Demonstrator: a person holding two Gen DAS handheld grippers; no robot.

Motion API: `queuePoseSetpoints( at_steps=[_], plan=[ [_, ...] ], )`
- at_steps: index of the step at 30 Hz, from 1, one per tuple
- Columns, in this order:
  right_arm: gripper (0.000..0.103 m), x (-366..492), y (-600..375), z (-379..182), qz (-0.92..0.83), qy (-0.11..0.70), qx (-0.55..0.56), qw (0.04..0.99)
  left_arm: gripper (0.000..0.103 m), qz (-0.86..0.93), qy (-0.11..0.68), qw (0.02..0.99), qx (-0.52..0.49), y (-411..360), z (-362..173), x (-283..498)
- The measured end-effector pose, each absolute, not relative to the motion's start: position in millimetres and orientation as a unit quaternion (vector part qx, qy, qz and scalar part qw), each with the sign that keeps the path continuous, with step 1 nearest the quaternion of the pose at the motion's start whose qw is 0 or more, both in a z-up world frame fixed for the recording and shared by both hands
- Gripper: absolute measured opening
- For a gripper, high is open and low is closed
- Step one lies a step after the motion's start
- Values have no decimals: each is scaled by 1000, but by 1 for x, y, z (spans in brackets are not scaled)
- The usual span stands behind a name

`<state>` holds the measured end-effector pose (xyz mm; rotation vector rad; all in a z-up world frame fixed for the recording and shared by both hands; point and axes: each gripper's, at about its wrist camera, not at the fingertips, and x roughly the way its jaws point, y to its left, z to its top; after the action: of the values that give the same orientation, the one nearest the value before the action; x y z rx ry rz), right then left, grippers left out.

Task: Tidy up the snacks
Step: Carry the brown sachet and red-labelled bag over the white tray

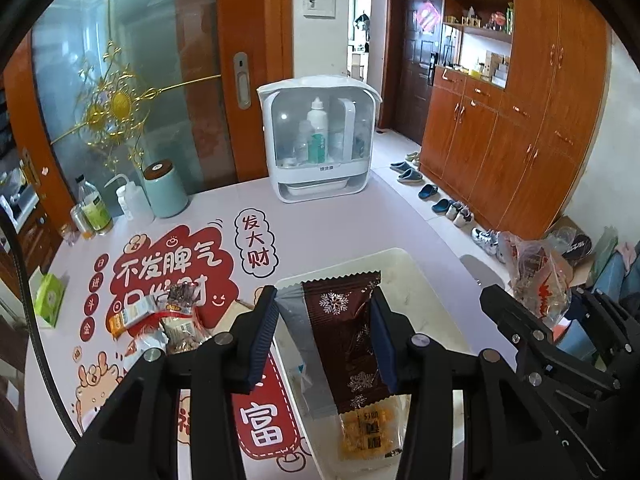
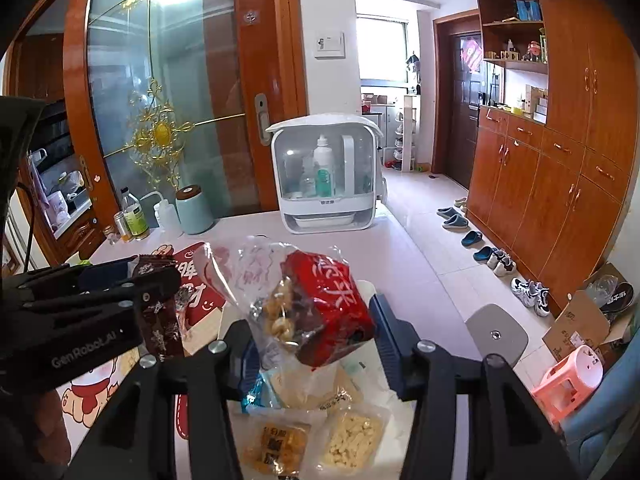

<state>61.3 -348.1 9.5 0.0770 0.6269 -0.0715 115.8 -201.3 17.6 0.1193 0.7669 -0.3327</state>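
Observation:
My left gripper (image 1: pixel 324 340) is shut on a long brown snack packet (image 1: pixel 348 340) with white snowflakes. The packet hangs above a white tray (image 1: pixel 424 280). An orange snack pack (image 1: pixel 368 432) lies in the tray under it. My right gripper (image 2: pixel 316 336) is shut on a clear bag with a red label (image 2: pixel 320 304), lifted over the same tray (image 2: pixel 394 400). Below it lie an orange pack (image 2: pixel 276 448), a pale yellow pack (image 2: pixel 352 440) and a blue wrapper (image 2: pixel 256 396). The left gripper (image 2: pixel 156 276) shows at the left edge of the right wrist view with the brown packet (image 2: pixel 160 320).
A heap of loose snacks (image 1: pixel 168 320) lies on the printed table mat left of the tray. At the table's back stand a white storage box with bottles (image 1: pixel 320 140), a mint canister (image 1: pixel 164 192) and bottles (image 1: pixel 96 208). Right of the table are a grey stool (image 2: pixel 496 332), a pink stool (image 2: pixel 572 376) and shoes.

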Motion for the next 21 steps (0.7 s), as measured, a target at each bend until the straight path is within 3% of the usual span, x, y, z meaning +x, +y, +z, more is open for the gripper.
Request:
queuePoseSetpoints(
  at_steps=[15,20,21],
  plan=[
    [56,93,-359,-12,-44,337,39,940,43,-145,381,909,90,-214,3,139],
    [63,111,-359,-21,-52,347,31,936,47,-137,387,907,92,-215,-5,153],
    [70,116,-360,-23,-53,350,31,935,54,-133,391,906,90,-214,-7,157]
  ],
)
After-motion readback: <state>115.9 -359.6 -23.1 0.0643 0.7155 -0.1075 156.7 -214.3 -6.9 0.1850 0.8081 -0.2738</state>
